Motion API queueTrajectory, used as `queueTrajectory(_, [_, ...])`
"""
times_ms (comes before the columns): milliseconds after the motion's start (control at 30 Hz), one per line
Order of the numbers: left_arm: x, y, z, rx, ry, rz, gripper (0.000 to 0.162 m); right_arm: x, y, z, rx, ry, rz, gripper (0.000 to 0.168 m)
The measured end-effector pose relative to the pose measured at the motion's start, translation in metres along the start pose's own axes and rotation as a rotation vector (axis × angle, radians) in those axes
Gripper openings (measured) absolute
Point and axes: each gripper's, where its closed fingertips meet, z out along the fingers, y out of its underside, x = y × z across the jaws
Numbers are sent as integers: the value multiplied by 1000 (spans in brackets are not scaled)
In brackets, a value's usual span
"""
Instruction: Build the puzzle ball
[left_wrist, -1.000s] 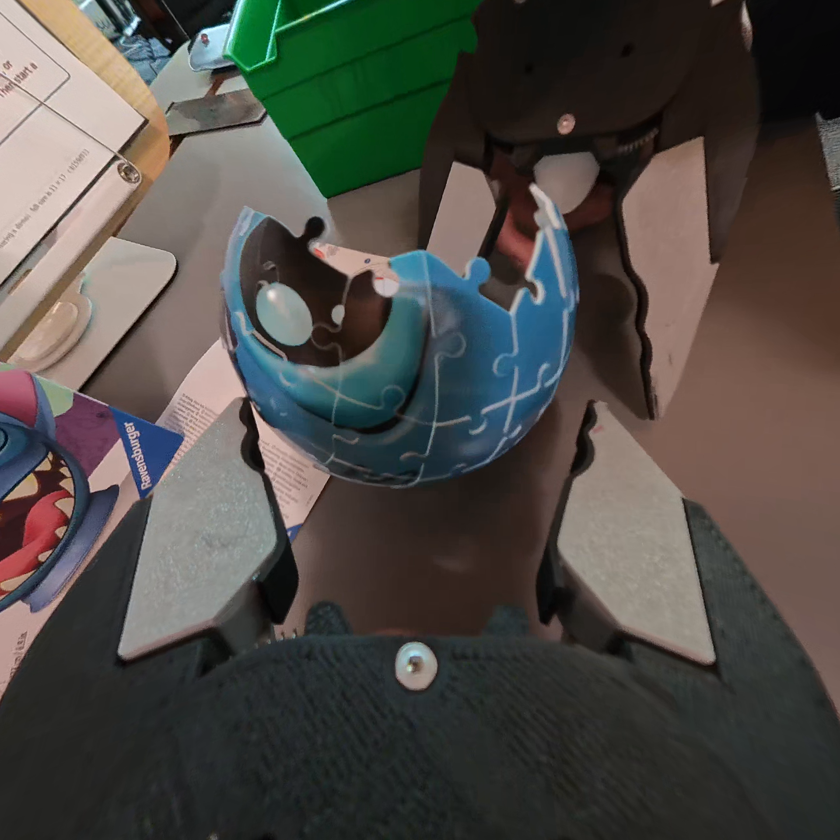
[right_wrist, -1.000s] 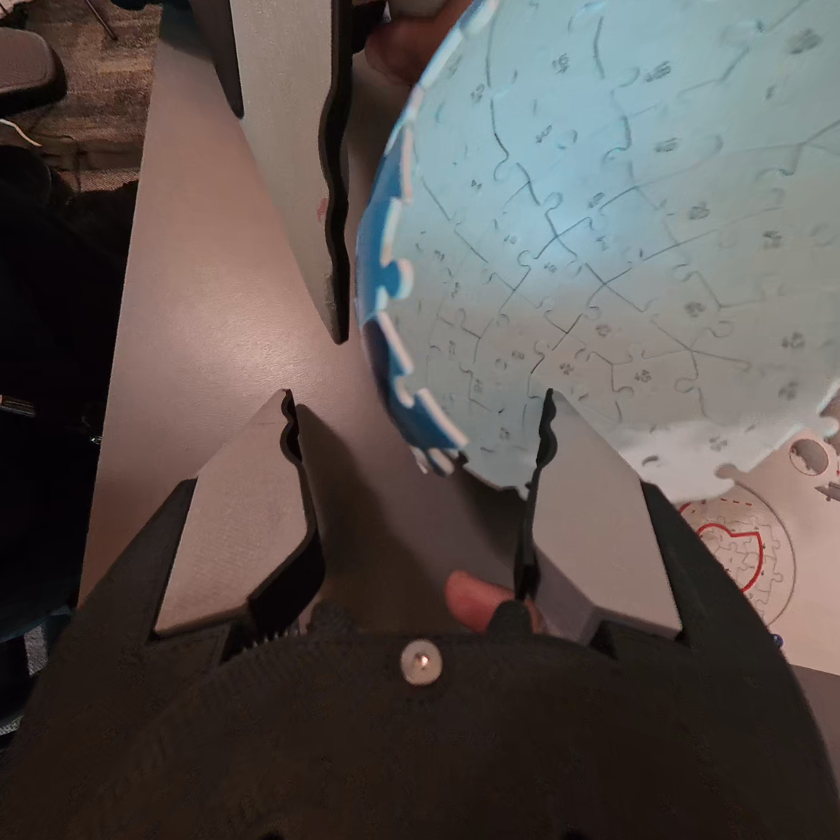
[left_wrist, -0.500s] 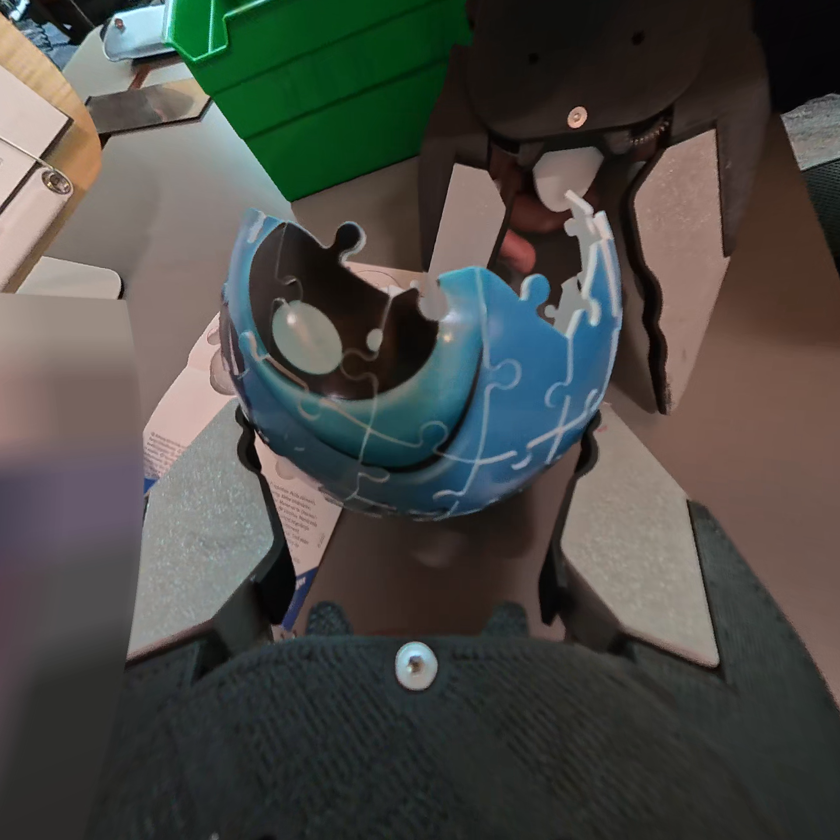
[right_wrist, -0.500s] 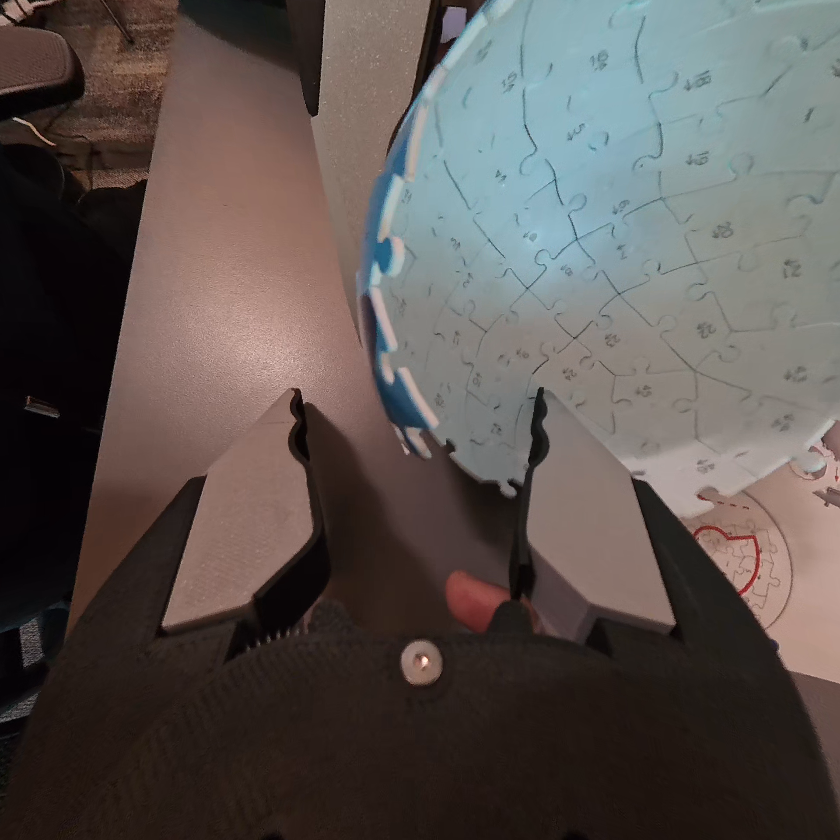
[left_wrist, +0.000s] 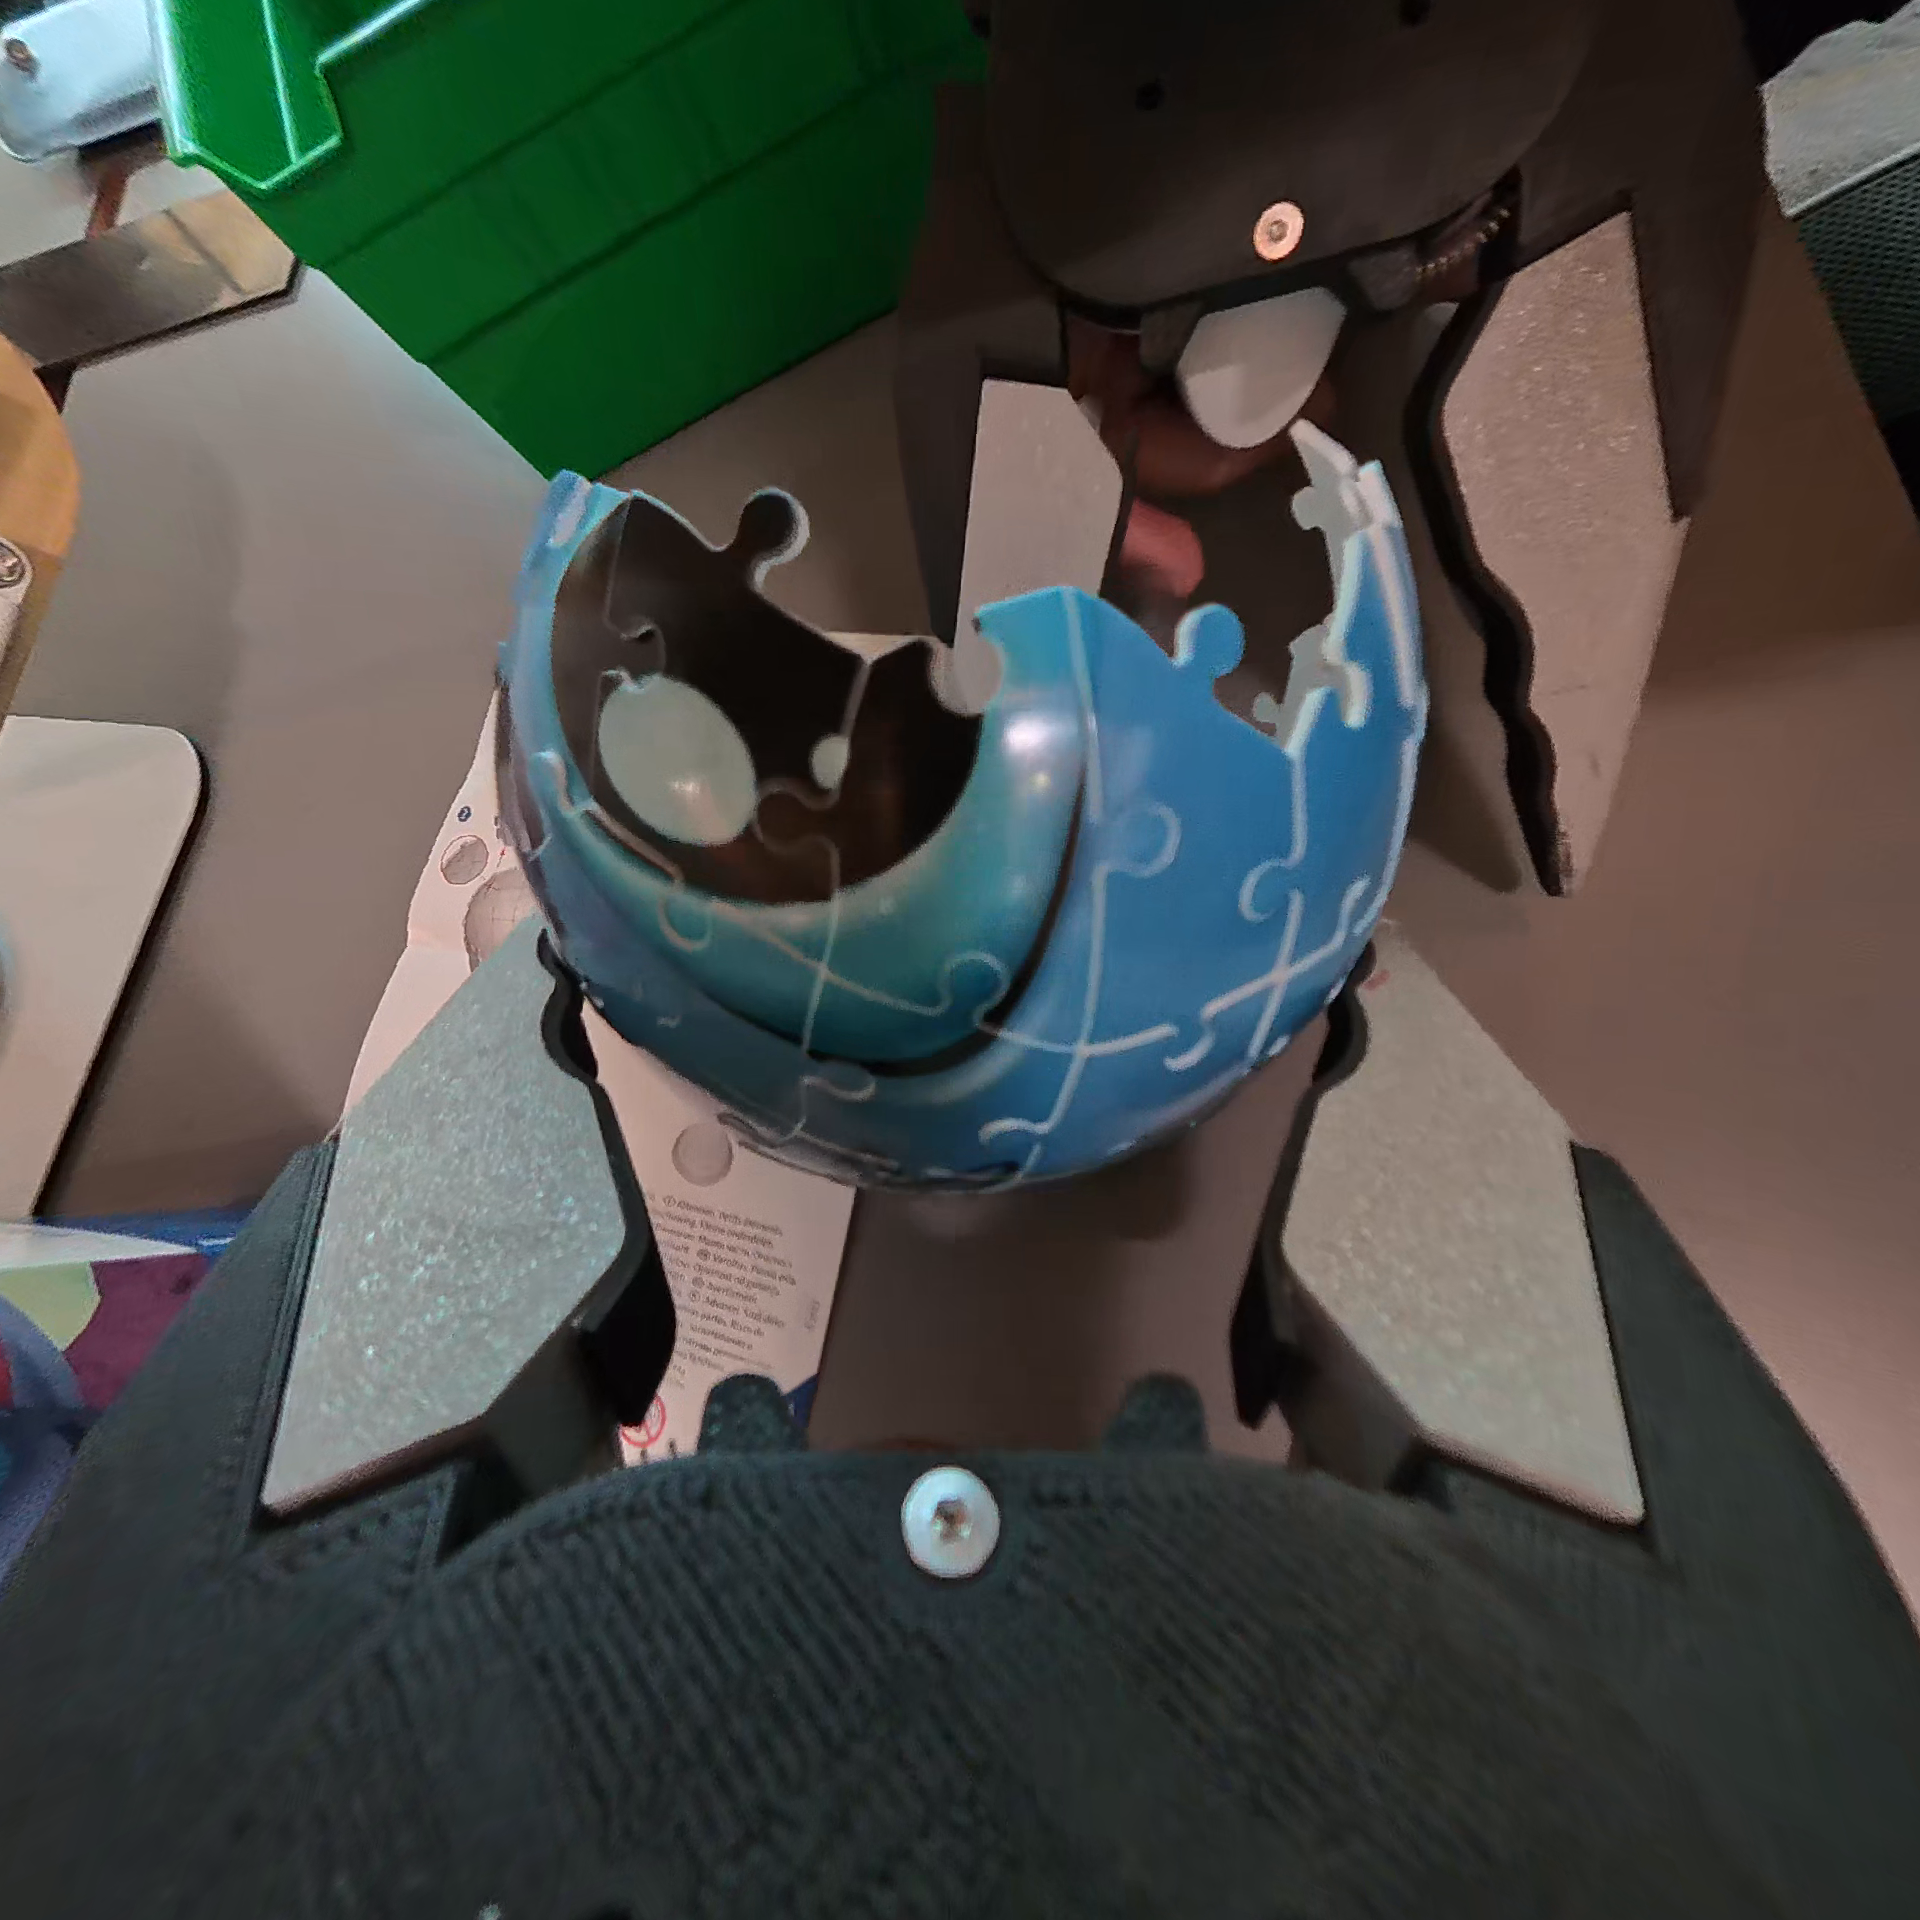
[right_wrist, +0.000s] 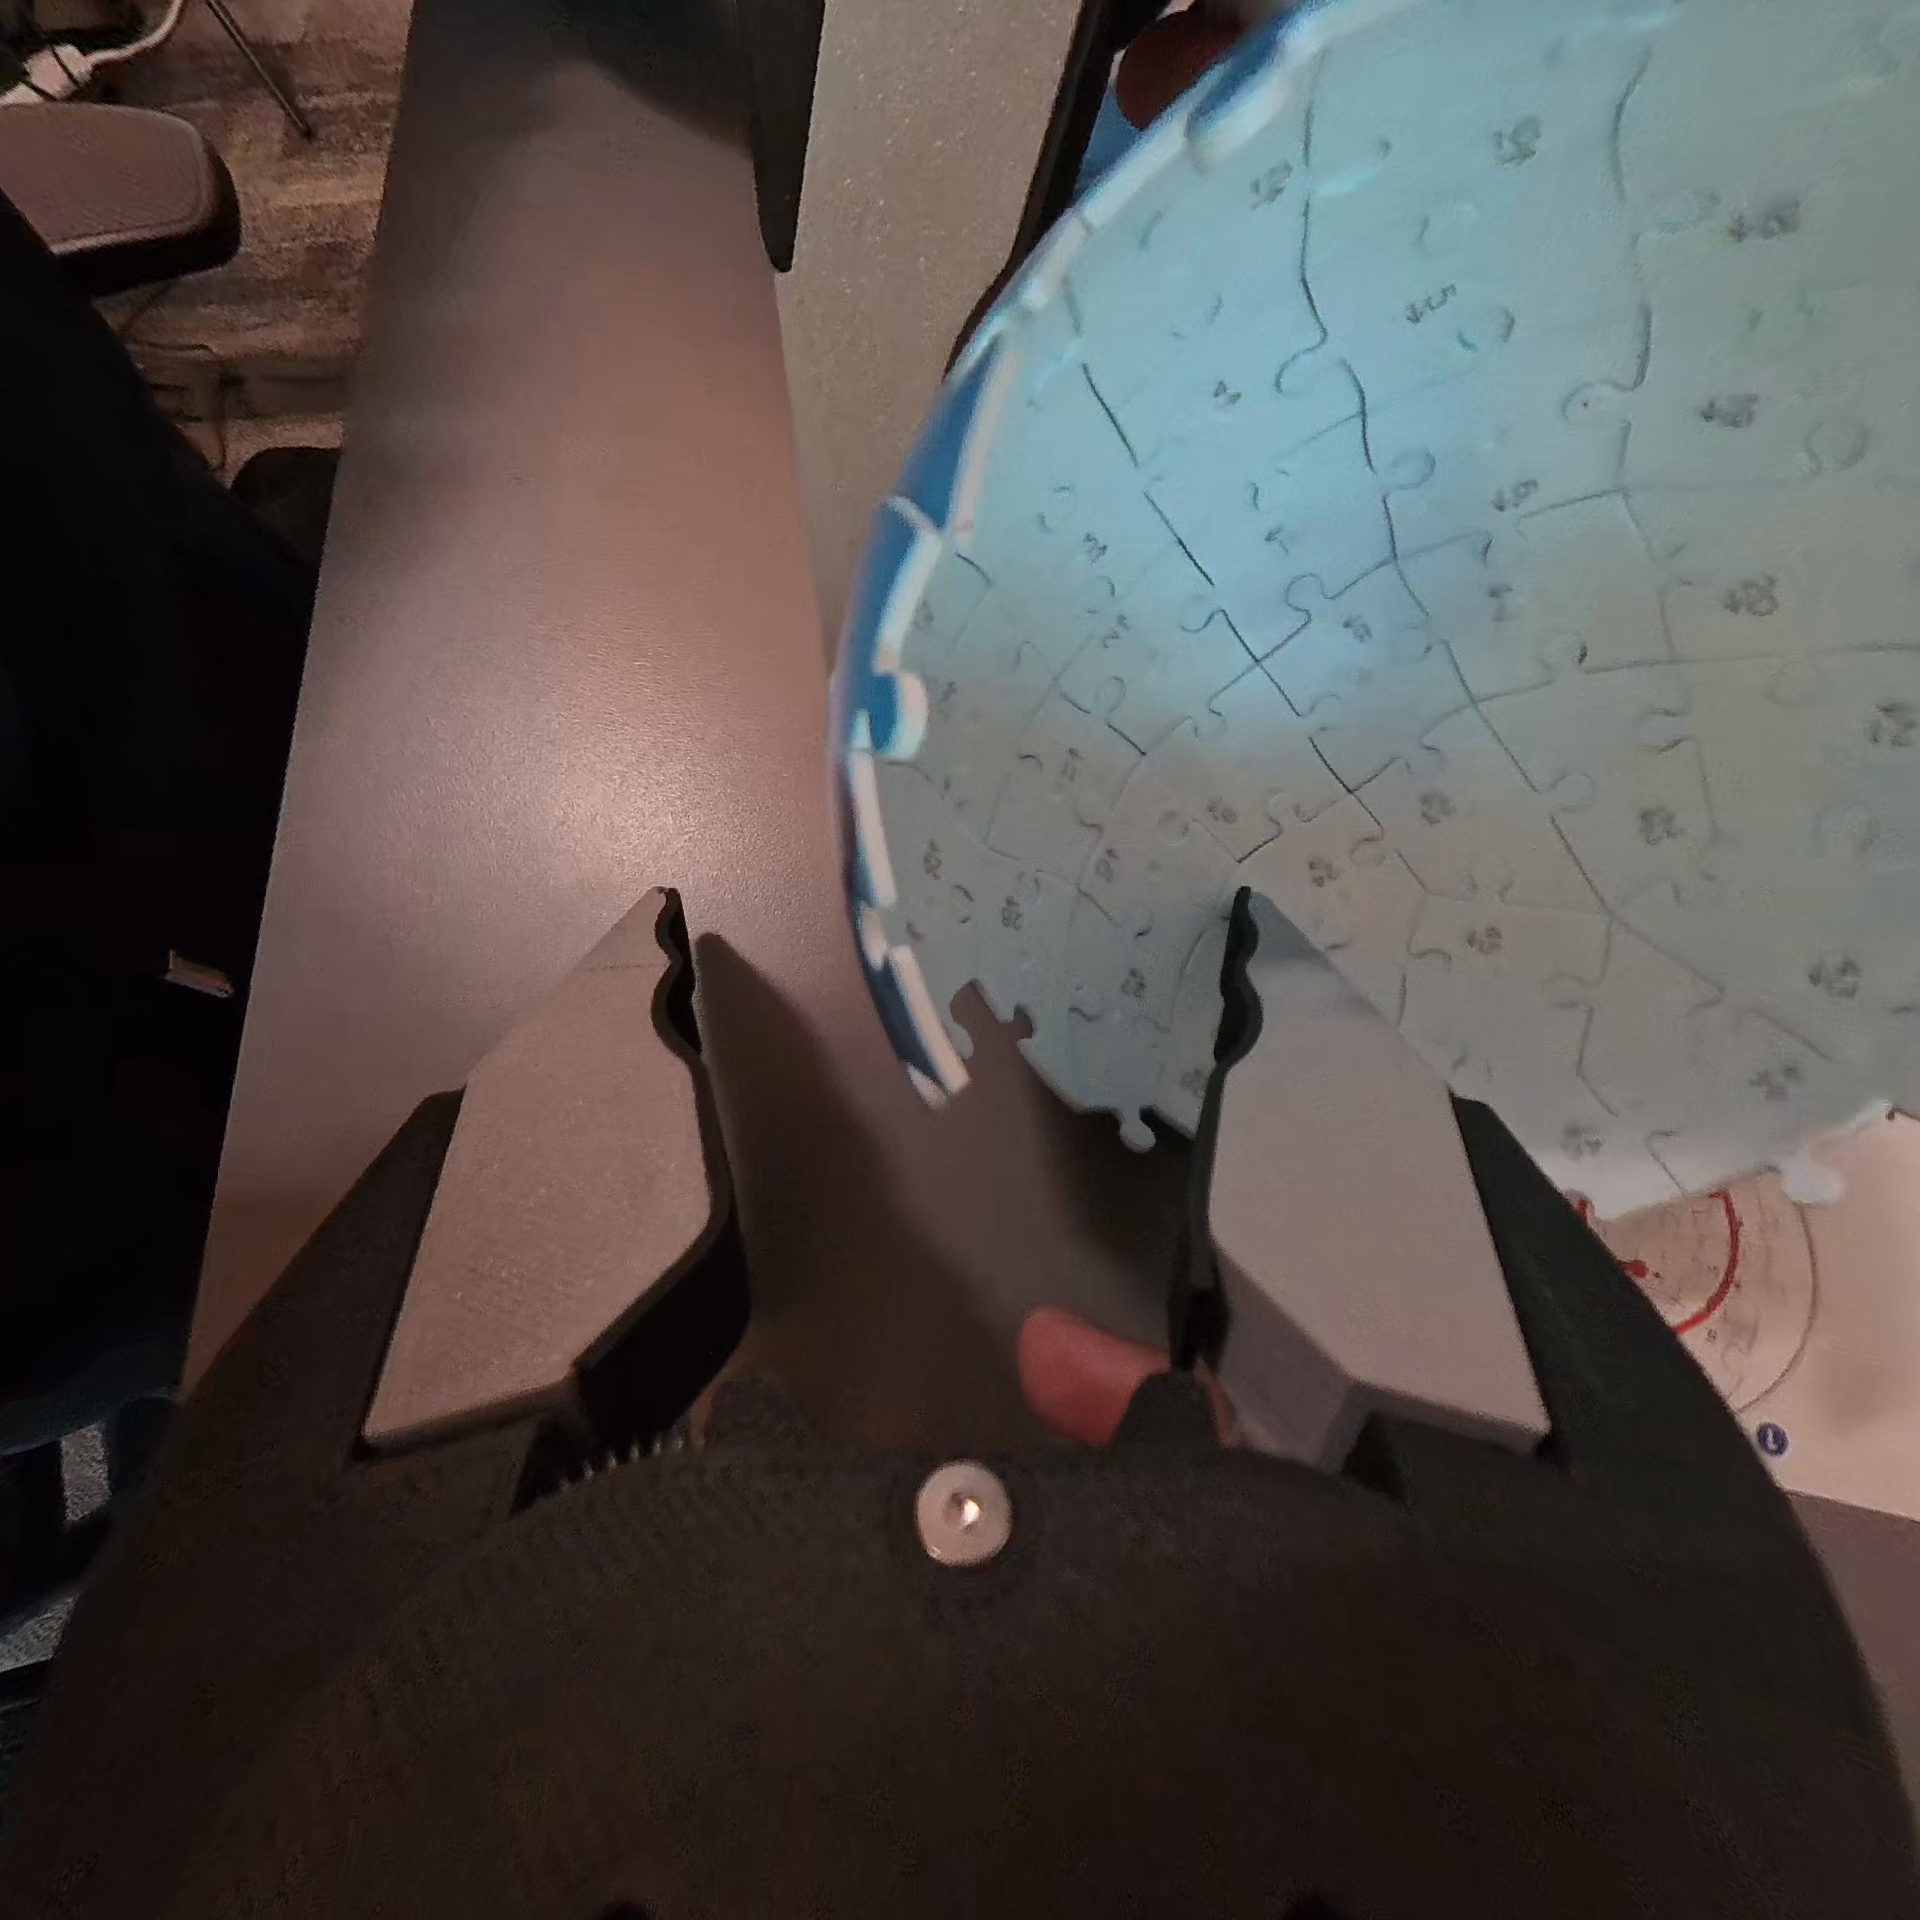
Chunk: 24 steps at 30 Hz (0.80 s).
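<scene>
While the half-built blue puzzle ball (left_wrist: 966, 883) is sitting between its fingertips, the left gripper (left_wrist: 945, 997) is pinching the shell's lower sides over the grey table (left_wrist: 312, 499); the right gripper (right_wrist: 956, 945) is gaping wide, holding nothing, one finger overlapping the ball's rim.

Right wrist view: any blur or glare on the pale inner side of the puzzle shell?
Right wrist view: the half-built blue puzzle ball has a bright patch mid-shell, its far pieces smeared soft, and strong wide-angle bending. Left wrist view: the ball is sharper, with a small highlight on its glossy rim.
</scene>
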Motion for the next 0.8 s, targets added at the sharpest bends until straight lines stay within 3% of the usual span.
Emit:
queueTrajectory(433, [-2, 1, 2, 3, -1, 31, 138, 1, 0, -3, 12, 15, 20, 98])
queueTrajectory(633, [-2, 1, 2, -1, 3, 34, 138, 9, 0, -19, 15, 116, 3, 98])
queueTrajectory(800, [-2, 1, 2, -6, 12, 33, 138, 18, 19, -21, -162, 186, -28, 100])
